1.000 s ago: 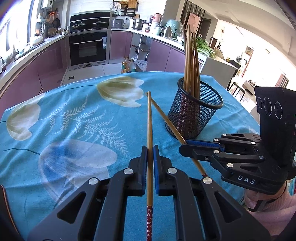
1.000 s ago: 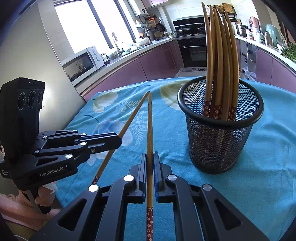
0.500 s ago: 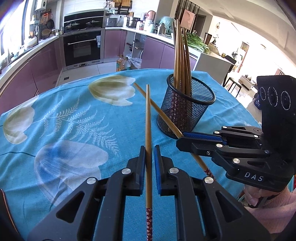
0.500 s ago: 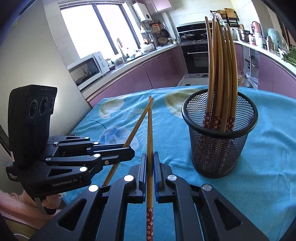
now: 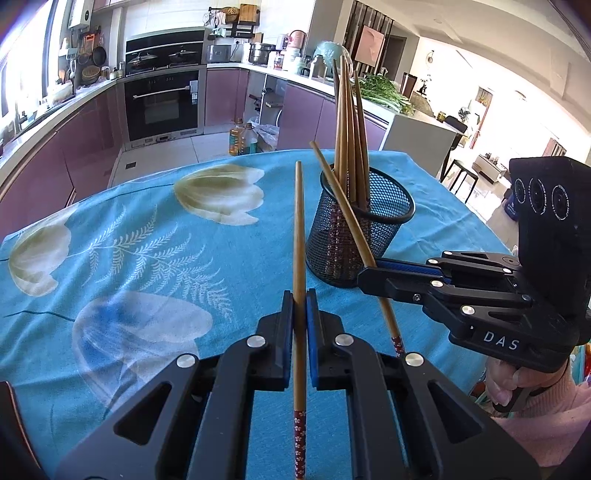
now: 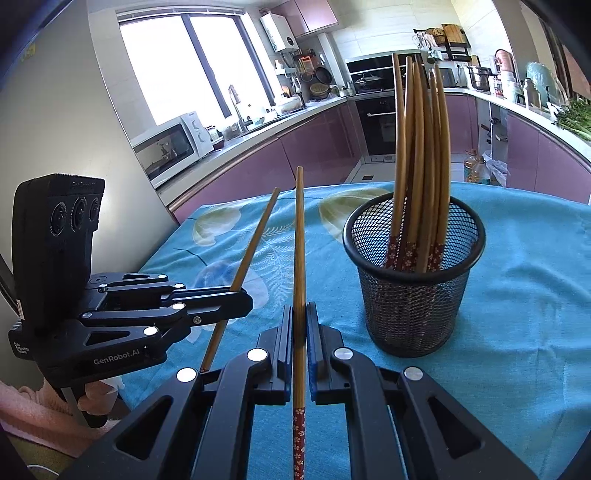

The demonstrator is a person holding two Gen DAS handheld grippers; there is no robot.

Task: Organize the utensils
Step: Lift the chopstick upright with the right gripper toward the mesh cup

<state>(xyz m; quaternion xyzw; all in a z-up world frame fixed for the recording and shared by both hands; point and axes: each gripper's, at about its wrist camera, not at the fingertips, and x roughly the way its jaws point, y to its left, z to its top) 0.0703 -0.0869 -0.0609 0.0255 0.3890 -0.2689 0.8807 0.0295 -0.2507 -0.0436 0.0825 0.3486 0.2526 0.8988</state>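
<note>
Home kitchen, open to a living area: built-in oven point(image 5: 164, 105) under a hob w/ lidded pans point(image 5: 164, 57), purple cabinets point(image 5: 62, 155) along a curved counter, microwave point(image 6: 173, 142) by the window point(image 6: 184, 62), sink tap point(image 6: 233, 99). Pots & kettle point(image 5: 295, 40) on the counter, greens point(image 5: 384, 92), oil bottles point(image 5: 242, 138) on the floor, water heater point(image 6: 279, 27) on the wall. Desk has a blue tulip cloth point(image 5: 147, 236); chairs and sunlit room point(image 5: 480, 122) off to the side.

Mesh holder point(image 6: 413, 280) sits on the table point(image 6: 517, 332), chopsticks point(image 6: 419, 155) standing in it. Microwave point(image 6: 173, 146) and oven point(image 5: 164, 105) are on the kitchen side behind.
</note>
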